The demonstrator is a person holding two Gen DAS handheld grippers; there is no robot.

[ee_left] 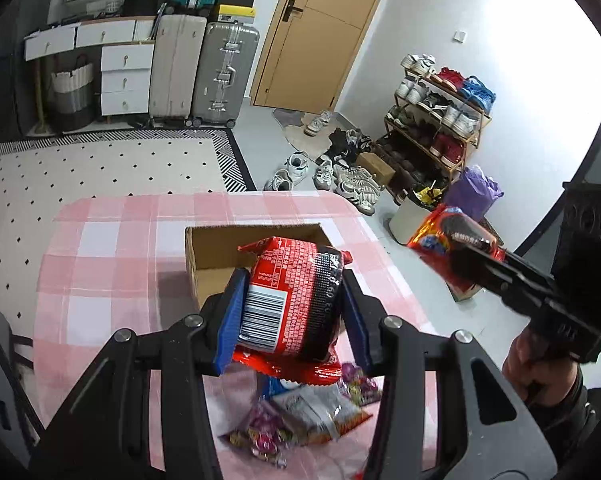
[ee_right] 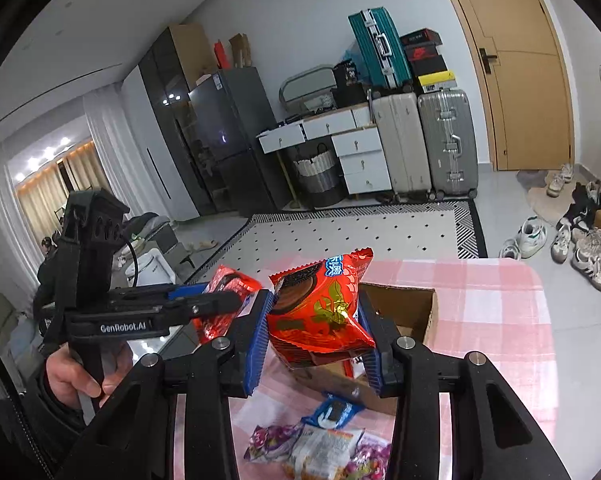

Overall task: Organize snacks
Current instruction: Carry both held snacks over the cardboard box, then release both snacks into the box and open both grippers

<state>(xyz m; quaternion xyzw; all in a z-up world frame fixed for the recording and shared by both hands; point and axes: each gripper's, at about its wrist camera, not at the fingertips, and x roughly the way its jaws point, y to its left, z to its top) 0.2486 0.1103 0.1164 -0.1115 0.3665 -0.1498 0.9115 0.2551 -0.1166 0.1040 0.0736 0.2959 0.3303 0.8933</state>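
Note:
My left gripper (ee_left: 294, 308) is shut on a red snack pack (ee_left: 296, 300) with a barcode, held above the near edge of an open cardboard box (ee_left: 216, 248) on the pink checked table (ee_left: 112, 264). My right gripper (ee_right: 314, 340) is shut on a red cookie pack (ee_right: 320, 312), held above the same box (ee_right: 412, 308). The right gripper with its pack (ee_left: 448, 240) shows at the right in the left wrist view. The left gripper with its pack (ee_right: 224, 292) shows at the left in the right wrist view. Loose snack packs (ee_left: 312, 416) lie on the table below the grippers.
The loose packs (ee_right: 324, 444) include purple candy bags and a blue cookie packet (ee_right: 332, 410). Beyond the table are a dotted rug (ee_left: 100, 172), suitcases (ee_left: 224, 72), a white drawer unit (ee_left: 124, 76), a door, scattered shoes (ee_left: 340, 172) and a shoe rack (ee_left: 436, 120).

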